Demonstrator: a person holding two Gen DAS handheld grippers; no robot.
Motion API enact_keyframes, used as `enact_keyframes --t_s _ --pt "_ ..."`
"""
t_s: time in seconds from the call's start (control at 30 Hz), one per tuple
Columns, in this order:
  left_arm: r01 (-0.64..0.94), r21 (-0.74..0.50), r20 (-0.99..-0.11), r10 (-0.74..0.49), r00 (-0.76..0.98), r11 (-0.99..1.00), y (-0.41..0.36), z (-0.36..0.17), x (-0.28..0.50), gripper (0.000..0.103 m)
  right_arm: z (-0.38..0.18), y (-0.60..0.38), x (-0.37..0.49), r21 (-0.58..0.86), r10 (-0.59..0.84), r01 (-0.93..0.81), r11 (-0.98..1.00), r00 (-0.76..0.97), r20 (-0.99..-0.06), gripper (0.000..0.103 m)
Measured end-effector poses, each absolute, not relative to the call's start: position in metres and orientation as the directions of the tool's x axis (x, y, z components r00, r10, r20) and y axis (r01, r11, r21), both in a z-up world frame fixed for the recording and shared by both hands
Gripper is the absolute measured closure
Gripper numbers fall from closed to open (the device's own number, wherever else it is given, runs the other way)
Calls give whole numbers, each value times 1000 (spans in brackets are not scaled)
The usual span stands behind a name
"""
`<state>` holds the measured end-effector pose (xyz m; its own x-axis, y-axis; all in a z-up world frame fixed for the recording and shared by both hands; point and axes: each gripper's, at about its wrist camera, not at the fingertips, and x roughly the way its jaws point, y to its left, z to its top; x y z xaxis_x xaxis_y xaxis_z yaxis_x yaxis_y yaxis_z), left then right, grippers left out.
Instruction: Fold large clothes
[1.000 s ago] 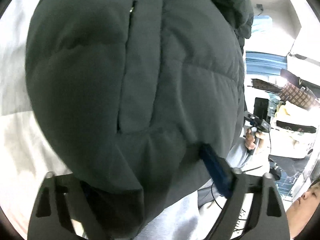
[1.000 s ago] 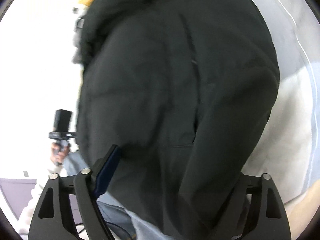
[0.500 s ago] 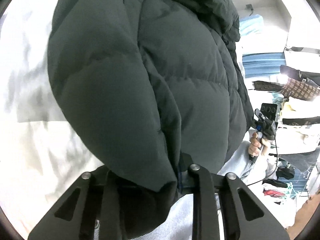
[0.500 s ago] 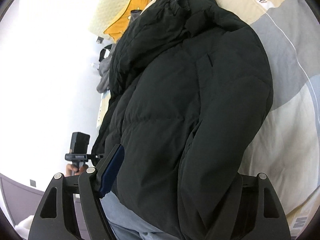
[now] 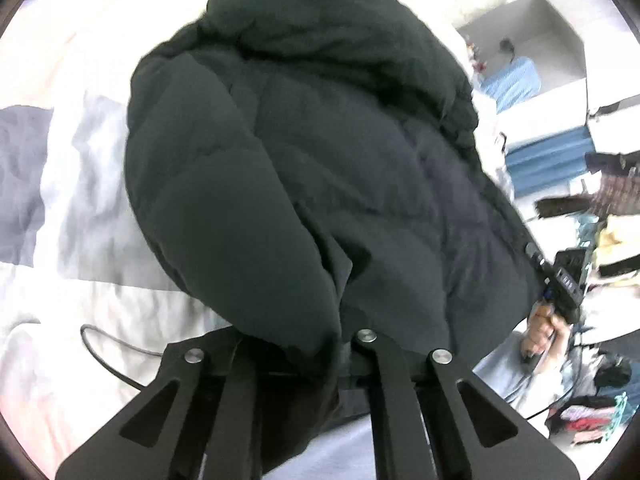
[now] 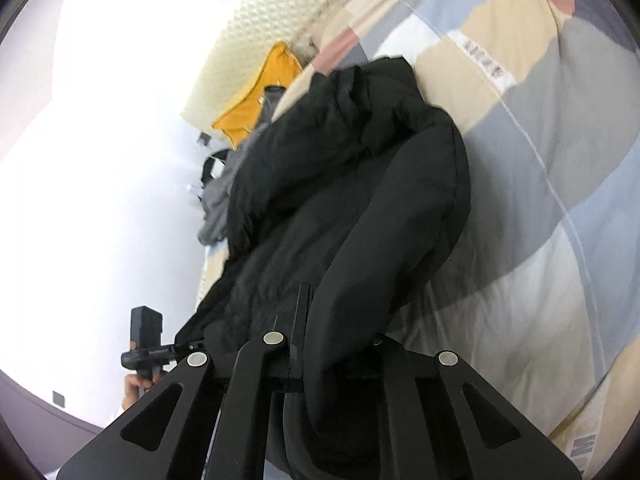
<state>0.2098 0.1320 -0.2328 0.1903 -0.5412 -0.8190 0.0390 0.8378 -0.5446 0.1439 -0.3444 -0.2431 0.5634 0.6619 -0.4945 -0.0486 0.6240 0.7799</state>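
Each wrist camera looks forward along its gripper's fingers from very close to the black puffer jacket [image 5: 320, 168], which fills the middle of both views [image 6: 352, 208]. Both also share the patchwork bedcover [image 5: 72, 208] beyond it [image 6: 560, 160].

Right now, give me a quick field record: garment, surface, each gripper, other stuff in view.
garment: black puffer jacket, bulky, lying on the bed
surface: bed with patchwork quilt in grey, beige and blue blocks
left gripper: shut on jacket hem, fabric bunched between the fingers
right gripper: shut on jacket sleeve or edge, fabric draped over it
other: yellow garment and grey garment past the jacket; cable on the quilt
fold state: not yet folded flat
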Motion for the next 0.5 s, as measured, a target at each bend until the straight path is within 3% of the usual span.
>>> enact_keyframes --t_s 0.23,0.5 --pt "33 -608 -729 -574 372 793 161 -164 192 96 -172 -366 126 781 682 -181 598 627 -377 98" --pt "87 -686 -624 -646 440 722 176 -112 133 96 -114 -385 65 764 704 -283 580 646 -295 98"
